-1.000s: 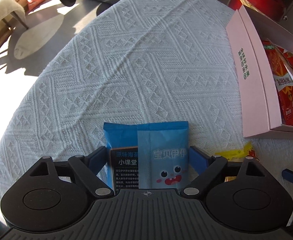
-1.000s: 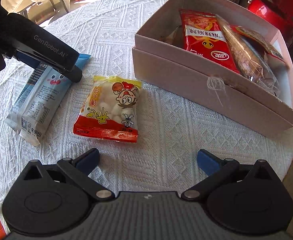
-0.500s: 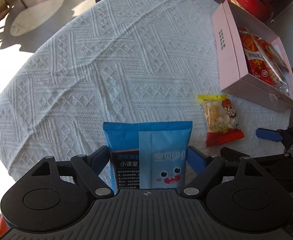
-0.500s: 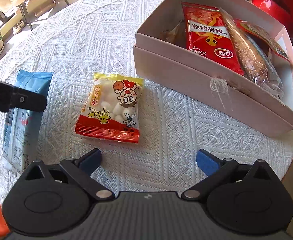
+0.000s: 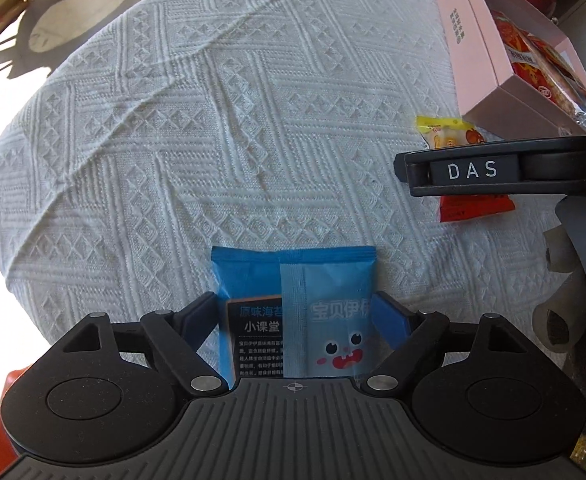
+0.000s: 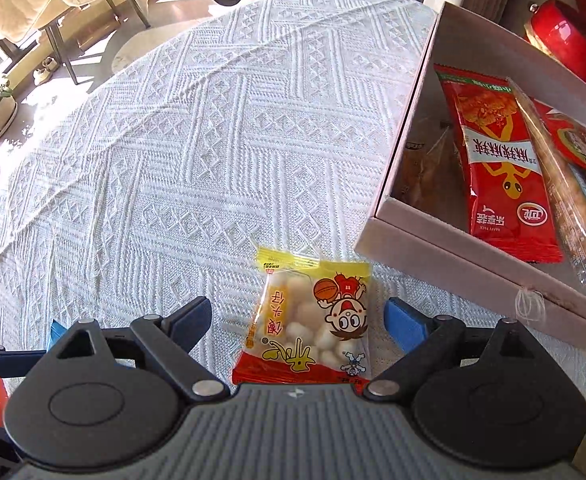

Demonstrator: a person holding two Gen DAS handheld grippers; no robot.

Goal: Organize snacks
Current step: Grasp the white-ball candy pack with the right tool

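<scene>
Lying between right jaws: yellow-red snack packet (image 6: pixel 309 320)

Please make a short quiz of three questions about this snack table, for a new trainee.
1. True or false: the left gripper is shut on the blue packet.
2. The yellow-and-red packet lies: A) in the pink box B) on the tablecloth C) on the floor.
3. Which gripper has this packet between its open jaws?

Key: 1 true; 2 B; 3 the right gripper.
</scene>
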